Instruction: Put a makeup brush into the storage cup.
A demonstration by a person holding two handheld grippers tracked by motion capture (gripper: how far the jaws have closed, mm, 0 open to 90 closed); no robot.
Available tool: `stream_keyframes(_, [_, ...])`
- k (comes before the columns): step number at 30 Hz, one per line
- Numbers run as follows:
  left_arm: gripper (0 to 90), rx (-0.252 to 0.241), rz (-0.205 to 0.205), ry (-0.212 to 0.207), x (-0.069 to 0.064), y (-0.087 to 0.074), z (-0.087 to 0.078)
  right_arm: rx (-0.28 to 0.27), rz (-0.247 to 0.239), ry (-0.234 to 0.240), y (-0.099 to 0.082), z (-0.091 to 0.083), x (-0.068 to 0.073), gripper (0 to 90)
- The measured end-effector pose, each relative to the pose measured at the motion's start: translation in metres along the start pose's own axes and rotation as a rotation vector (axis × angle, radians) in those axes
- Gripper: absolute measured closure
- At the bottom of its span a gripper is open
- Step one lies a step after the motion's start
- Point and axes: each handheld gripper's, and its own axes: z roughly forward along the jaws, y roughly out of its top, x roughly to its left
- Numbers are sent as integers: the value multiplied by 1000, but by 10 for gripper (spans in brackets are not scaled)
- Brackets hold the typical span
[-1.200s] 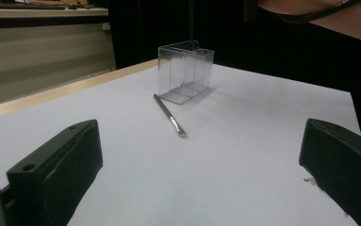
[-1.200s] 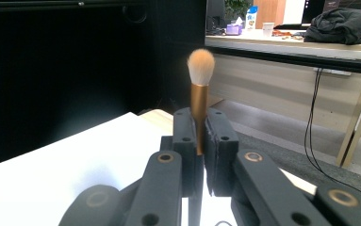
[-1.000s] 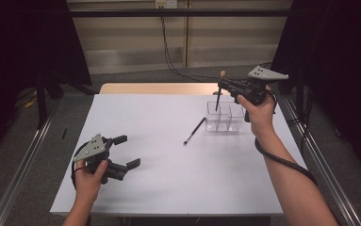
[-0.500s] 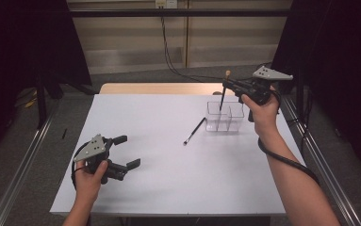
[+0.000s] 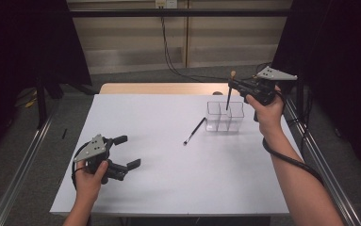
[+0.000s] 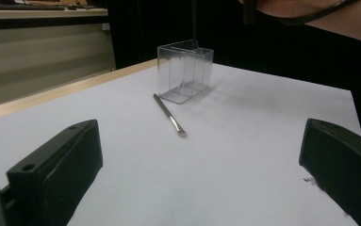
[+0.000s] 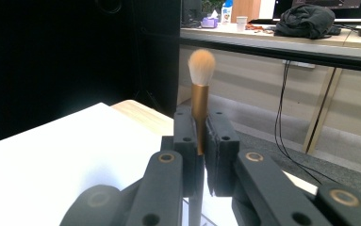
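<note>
Holding a makeup brush [image 7: 200,101] upright between the pressed-together jaws of the right gripper [image 5: 235,86], pale bristle head up, copper ferrule just above the pads, dark handle hanging down over the clear divided organizer [image 5: 225,116] at the far right of the white table [image 5: 168,188]; handle tip hovering above the organizer's rim, contact with it not resolvable. Lying flat on the table just left of the organizer: a second, slimmer brush [image 5: 193,131], angled, bristle end toward the near side, apart from the organizer wall. Resting low at the near left corner of the table: left gripper [image 5: 124,151], jaws spread wide, nothing between them, well apart from both brushes, pointing toward the organizer [image 6: 184,70] and the lying brush [image 6: 168,115].
</note>
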Motion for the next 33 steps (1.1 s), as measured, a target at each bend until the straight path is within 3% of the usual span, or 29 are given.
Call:
stream_keyframes(15, [0, -2, 1, 3, 0, 0, 0, 16, 2, -41, -10, -8, -12, 842])
stream_keyframes(33, [0, -4, 8, 3, -1, 0, -1, 23, 16, -64, -23, -12, -17, 841])
